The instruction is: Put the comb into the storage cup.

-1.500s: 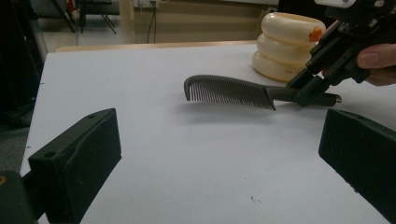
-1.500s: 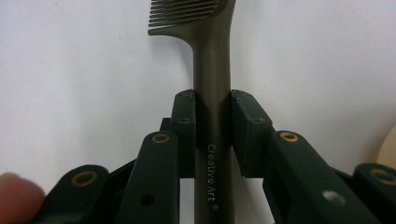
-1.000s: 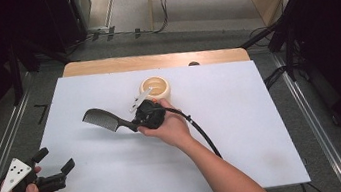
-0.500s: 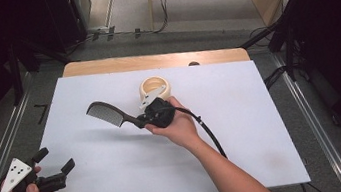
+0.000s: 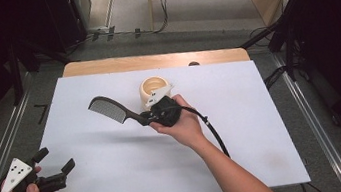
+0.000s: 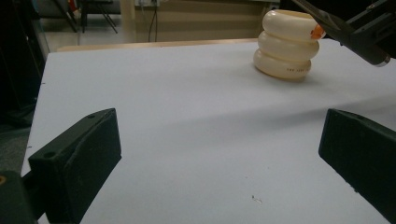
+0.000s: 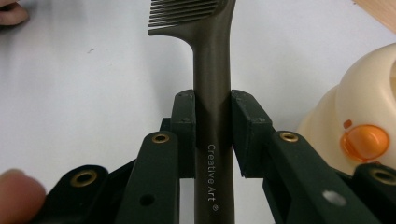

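The comb (image 5: 112, 110) is black, with its handle clamped between the pads of the right gripper (image 5: 153, 116); in the right gripper view the handle (image 7: 212, 121) runs straight up between the two jaws, which press on it from both sides, and the teeth (image 7: 182, 14) sit at the top. White lettering on the handle reads "Creative Art". Seen from the high view, the comb is held above the white tabletop (image 5: 242, 116), a little back of its middle, with the toothed end pointing toward the left edge and its shadow on the sheet below. Just behind the right gripper, near the back edge, stands a cream holder (image 5: 153, 89) shaped like three stacked rings, open at the top; in the left gripper view it (image 6: 285, 46) rests on the tabletop. The left gripper (image 5: 55, 173) is at the front left corner, well apart from the comb, its jaws spread wide with nothing between them.
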The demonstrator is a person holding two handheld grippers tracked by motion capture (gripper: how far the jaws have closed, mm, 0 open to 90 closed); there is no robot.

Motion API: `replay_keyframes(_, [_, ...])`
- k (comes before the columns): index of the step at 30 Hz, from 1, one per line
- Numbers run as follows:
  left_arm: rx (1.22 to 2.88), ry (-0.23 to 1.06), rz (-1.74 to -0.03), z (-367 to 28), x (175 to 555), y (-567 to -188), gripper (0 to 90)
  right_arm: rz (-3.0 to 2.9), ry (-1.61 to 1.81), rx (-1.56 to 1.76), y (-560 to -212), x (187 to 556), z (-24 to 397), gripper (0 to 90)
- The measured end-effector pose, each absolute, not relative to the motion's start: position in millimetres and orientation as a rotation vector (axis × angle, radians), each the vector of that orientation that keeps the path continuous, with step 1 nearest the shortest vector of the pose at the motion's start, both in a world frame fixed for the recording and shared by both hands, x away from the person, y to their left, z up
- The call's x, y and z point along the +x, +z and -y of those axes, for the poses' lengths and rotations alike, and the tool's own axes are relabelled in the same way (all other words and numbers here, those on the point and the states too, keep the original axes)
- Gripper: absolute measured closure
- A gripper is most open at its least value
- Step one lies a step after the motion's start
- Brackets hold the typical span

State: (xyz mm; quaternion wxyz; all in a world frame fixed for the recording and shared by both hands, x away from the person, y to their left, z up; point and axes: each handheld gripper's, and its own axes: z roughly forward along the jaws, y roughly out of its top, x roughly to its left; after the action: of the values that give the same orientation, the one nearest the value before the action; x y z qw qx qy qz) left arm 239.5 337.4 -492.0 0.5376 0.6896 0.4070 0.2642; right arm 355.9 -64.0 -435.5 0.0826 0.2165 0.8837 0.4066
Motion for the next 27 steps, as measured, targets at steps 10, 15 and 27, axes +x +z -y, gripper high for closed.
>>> replay_keyframes(10, [1.628,0.631,-0.975,-339,239,-491,0.0,-2.594,1.265,0.659,-430,352,79,70.8])
replay_keyframes(15, [1.635,0.641,-0.957,-337,239,-491,0.0,-2.567,1.285,0.671,-427,349,88,70.8])
replay_keyframes(27, [1.727,0.683,-0.926,-326,239,-488,0.0,-2.517,1.347,0.712,-432,340,110,70.8])
